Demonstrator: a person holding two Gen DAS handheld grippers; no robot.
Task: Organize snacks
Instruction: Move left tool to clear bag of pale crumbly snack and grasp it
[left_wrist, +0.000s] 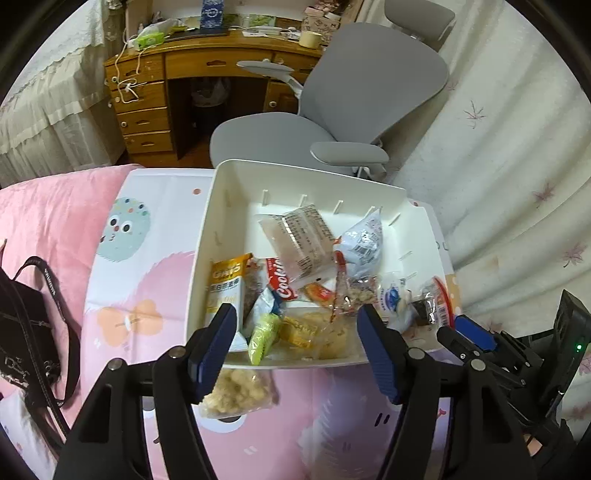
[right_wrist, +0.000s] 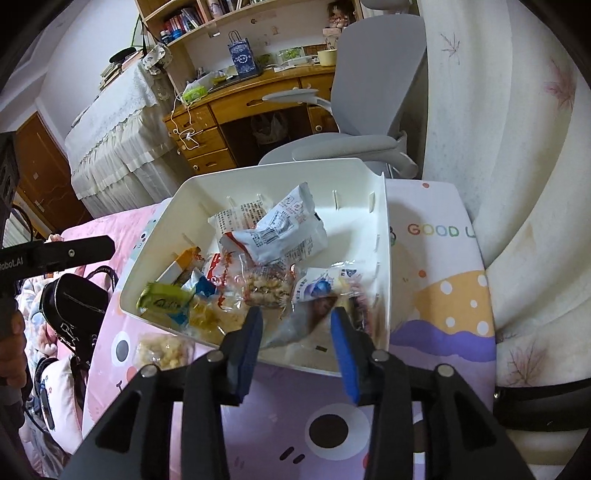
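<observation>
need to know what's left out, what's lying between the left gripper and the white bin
One clear bag of puffed snacks lies on the mat just outside the white bin, under the left gripper; left wrist view shows it.

bin (left_wrist: 207, 229): smooth white plastic, semi-gloss | snack packets (left_wrist: 306, 240): glossy crinkled film | my hand-held gripper (left_wrist: 297, 332): matt black plastic, blue ribbed pads | mat (left_wrist: 147, 258): printed, smooth | desk (left_wrist: 207, 62): varnished wood

The bin (left_wrist: 225, 206) is plain white. Inside it, one packet (left_wrist: 226, 284) is yellow with white letters, another (left_wrist: 279, 282) is red with white script, and a small one (left_wrist: 263, 338) is lime green. The cloth (right_wrist: 443, 295) under the bin is pink with cartoon faces, an orange dotted patch and a purple wave. The chair (left_wrist: 369, 92) is grey.
</observation>
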